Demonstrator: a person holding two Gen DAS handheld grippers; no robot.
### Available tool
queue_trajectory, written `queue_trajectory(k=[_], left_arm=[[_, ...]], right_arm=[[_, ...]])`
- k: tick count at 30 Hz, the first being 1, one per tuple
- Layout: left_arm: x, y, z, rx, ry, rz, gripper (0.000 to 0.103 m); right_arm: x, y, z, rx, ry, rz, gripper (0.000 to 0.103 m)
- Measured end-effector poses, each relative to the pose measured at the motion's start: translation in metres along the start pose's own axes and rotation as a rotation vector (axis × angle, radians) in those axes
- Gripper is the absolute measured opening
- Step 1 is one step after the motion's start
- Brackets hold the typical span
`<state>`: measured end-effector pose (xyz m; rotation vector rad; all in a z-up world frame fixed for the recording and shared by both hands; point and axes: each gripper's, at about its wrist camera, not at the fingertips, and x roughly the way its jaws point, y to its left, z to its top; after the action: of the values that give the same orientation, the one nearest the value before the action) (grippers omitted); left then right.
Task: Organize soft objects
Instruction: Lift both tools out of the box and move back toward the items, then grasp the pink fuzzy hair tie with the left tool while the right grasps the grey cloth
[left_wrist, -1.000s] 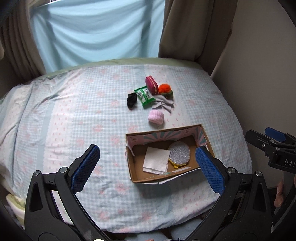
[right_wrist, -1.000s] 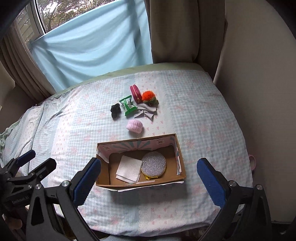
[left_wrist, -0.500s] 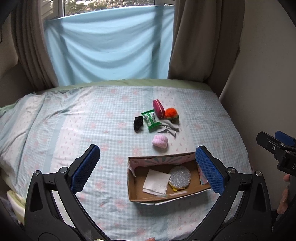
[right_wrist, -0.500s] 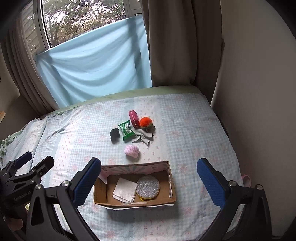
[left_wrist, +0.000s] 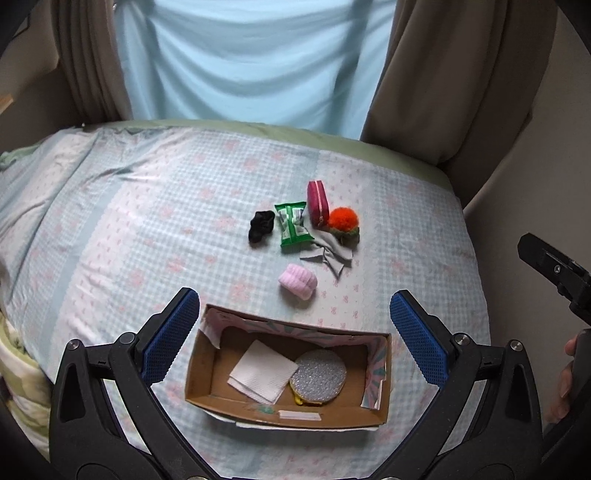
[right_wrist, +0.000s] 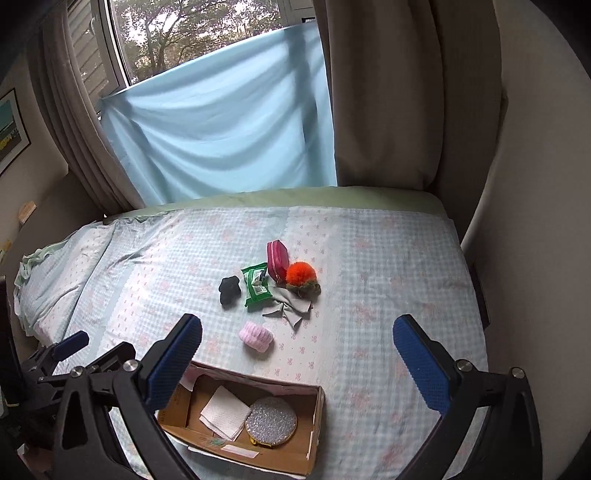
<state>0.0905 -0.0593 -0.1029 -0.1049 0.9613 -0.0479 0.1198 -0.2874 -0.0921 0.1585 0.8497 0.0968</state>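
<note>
Both views have moved nearer the bed (left_wrist: 110, 221) since before. Box (left_wrist: 207, 384): between the left gripper's (left_wrist: 291, 336) spread fingers. Pink roll (right_wrist: 256, 334): beyond the box, ahead of the empty, wide-open right gripper (right_wrist: 295, 354).

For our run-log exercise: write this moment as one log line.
left gripper: open, empty | right gripper: open, empty | cardboard box: tissue, glitter compact inside | pink roll: on bed, nearest box
</note>
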Motion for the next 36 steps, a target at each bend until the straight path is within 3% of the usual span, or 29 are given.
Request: queue_trajectory(k=[14, 24, 33, 36], left_arm=[[0.174, -0.010, 0.029, -0.037, 0.197, 0.038, 0.103], [0.314, 0.005, 0.012, -0.083, 0.423, 0.040, 0.102], [0.381, 0.009, -0.015, -0.113, 0.551, 0.038, 0.099], [0.393, 0.003, -0.020, -0.103, 0.567, 0.035, 0.089]], right_arm=[[0.185, -0.040, 0.025, 0.128, 0.182, 0.051, 0.103], [0.327, -0.025, -0.002, 0.156, 0.383, 0.057, 0.103], [0.414, -0.007, -0.032, 0.134, 0.511, 0.068, 0.103], [0.430, -0.002, -0.035, 0.120, 0.534, 0.072, 0.093]])
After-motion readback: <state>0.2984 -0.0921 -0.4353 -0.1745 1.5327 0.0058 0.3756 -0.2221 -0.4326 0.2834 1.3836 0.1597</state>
